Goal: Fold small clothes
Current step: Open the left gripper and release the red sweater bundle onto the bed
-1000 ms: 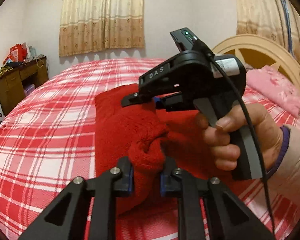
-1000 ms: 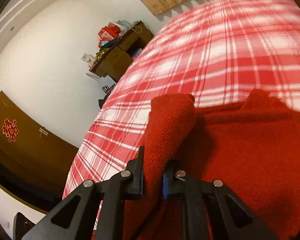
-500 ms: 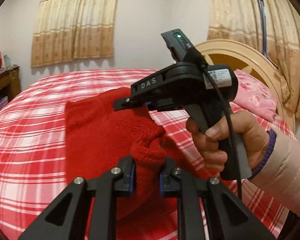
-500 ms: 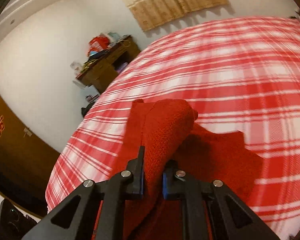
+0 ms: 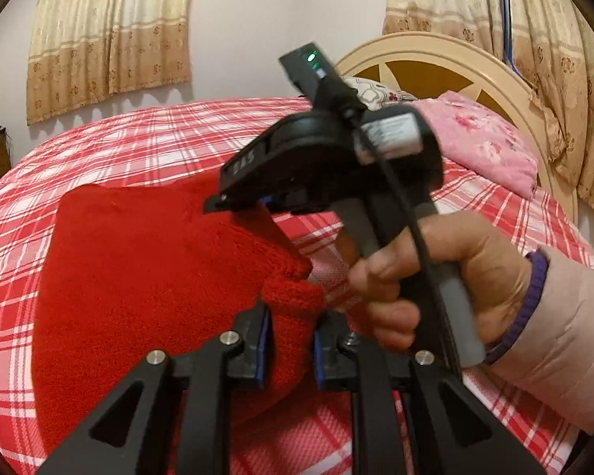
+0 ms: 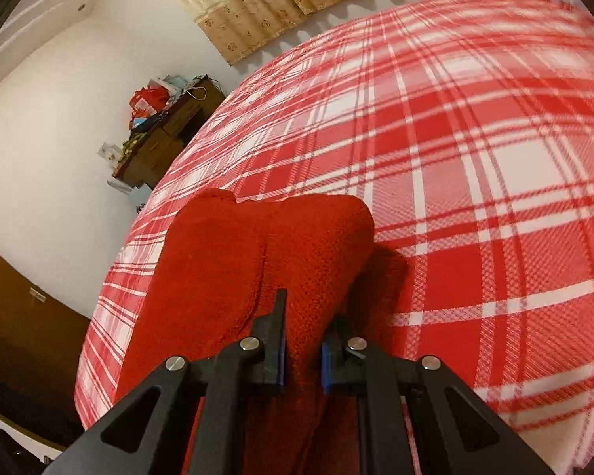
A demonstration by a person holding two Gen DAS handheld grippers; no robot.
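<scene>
A red knitted garment (image 5: 146, 261) hangs over the red and white plaid bedspread (image 5: 146, 138). My left gripper (image 5: 290, 336) is shut on a bunched edge of it at the bottom of the left wrist view. My right gripper (image 6: 303, 350) is shut on another edge of the same garment (image 6: 225, 269), which drapes away from the jaws. The right gripper also shows in the left wrist view (image 5: 257, 202), held in a hand just above and behind my left gripper. The garment's lower part is hidden behind the grippers.
The plaid bedspread (image 6: 475, 158) fills the right wrist view. A pink pillow (image 5: 487, 146) and a cream headboard (image 5: 455, 55) stand at the back right. A cluttered wooden desk (image 6: 166, 130) stands by the wall beyond the bed's edge. Curtains (image 5: 107, 35) hang behind.
Both grippers have lifted and swung with the garment still held. The garment now hangs more spread to the left, and plaid bedspread shows between the two grippers.
</scene>
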